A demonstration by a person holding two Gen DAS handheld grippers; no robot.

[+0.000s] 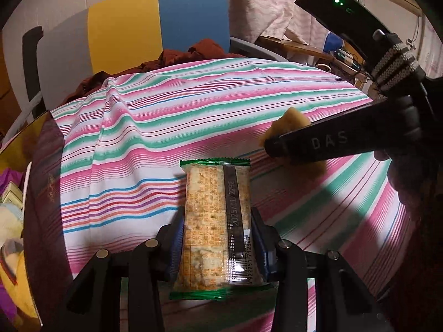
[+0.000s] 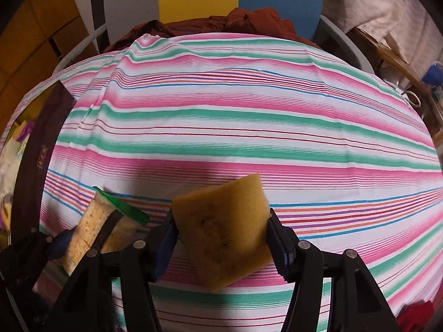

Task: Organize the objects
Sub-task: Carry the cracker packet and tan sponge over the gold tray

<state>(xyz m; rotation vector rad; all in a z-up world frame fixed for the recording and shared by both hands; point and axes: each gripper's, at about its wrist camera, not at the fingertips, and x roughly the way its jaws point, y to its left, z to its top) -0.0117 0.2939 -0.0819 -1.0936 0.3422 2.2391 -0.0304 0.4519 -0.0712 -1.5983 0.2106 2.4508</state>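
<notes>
cloth [image 2: 249, 116]: pink-green-white stripes | sponge [image 2: 224, 232]: yellow | wrapper [image 1: 216, 227]: green-edged | chair [image 1: 157, 25]: yellow-blue

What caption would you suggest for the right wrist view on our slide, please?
Right gripper holding a yellow sponge above the striped cloth, with the left gripper's cracker packet alongside.

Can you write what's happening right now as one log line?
left gripper: shut on cracker packet | right gripper: shut on yellow sponge | both above striped cloth
</notes>
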